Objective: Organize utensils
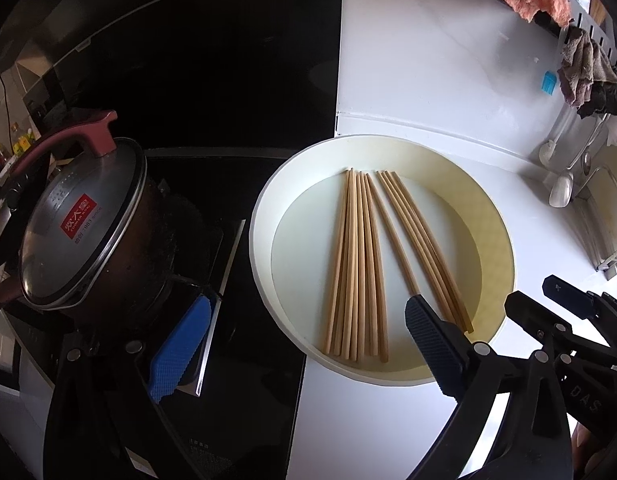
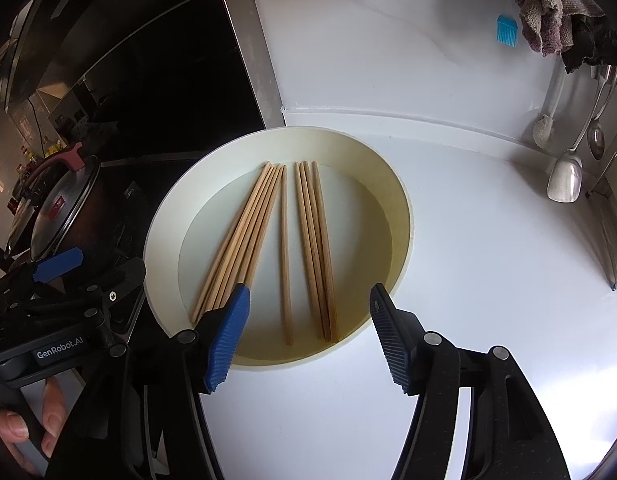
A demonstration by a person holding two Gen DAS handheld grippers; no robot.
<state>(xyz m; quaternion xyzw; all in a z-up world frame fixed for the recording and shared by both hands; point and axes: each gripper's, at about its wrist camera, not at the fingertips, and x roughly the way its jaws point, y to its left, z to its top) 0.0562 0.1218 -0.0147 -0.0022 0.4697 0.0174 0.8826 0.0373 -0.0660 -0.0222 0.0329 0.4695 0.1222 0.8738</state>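
Several wooden chopsticks lie in a round cream plate (image 1: 260,216) on the white counter. They form a tight bundle (image 1: 356,264), a single stick (image 1: 392,232) and a group of three (image 1: 424,240). My left gripper (image 1: 304,344) is open wide near the plate's front rim, its blue finger over the stove edge and its dark finger above the single stick's near end. My right gripper (image 2: 308,336) is open above the plate's near side. The single stick (image 2: 285,256) and the three (image 2: 316,248) lie between its fingers, untouched, and the bundle (image 2: 244,236) runs under the left finger.
A dark pot with a glass lid (image 1: 80,224) stands on the black stove (image 1: 236,360) left of the plate. Cloths (image 1: 580,76), a ladle (image 2: 564,180) and a spoon (image 2: 596,140) hang at the right wall. A hand's fingers (image 2: 28,428) hold the left gripper.
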